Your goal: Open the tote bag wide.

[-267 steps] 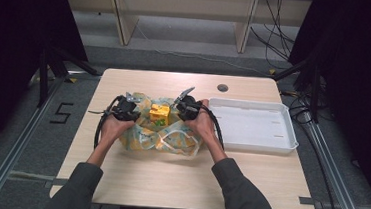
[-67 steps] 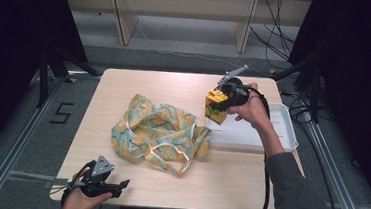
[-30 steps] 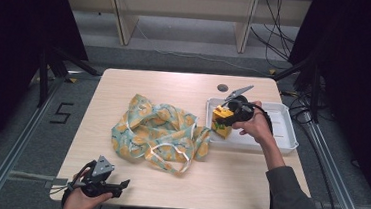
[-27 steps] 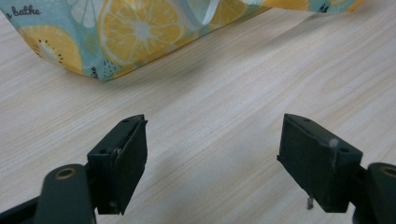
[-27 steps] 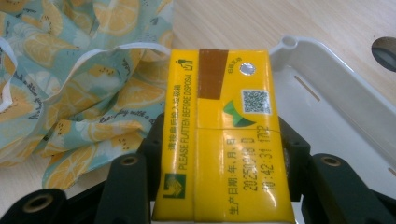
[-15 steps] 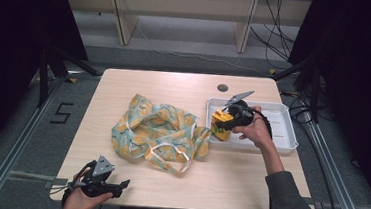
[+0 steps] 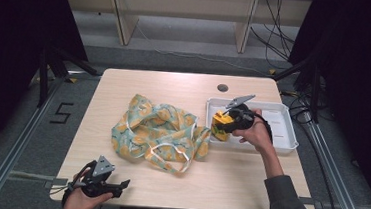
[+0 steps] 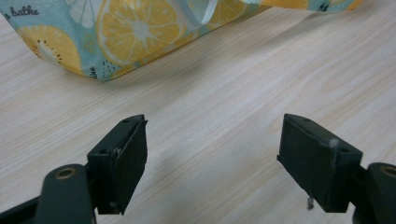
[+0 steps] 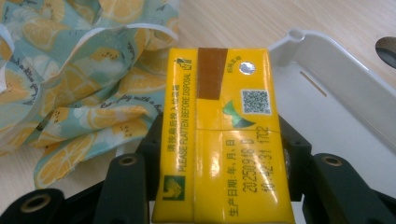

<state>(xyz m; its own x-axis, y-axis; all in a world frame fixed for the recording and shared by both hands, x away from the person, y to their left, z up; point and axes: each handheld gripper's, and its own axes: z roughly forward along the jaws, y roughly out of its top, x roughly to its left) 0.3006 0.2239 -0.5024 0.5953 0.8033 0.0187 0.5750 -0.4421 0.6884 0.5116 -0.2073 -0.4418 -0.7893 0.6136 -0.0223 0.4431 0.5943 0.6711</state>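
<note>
one yellow carton (image 9: pixel 226 135), one lemon-print cloth bag (image 7: pixel 158 132), one white tray (image 7: pixel 285 123), one table (image 7: pixel 175 86), two grippers.

The right gripper (image 7: pixel 225 121) holds a yellow carton (image 7: pixel 220 126) over the left end of the white tray (image 7: pixel 286 137), near the table's (image 7: pixel 175 86) right edge. A patterned cloth bag (image 7: pixel 158 137) lies mid-table. The left gripper (image 7: pixel 112 185) rests at the near left corner.
</note>
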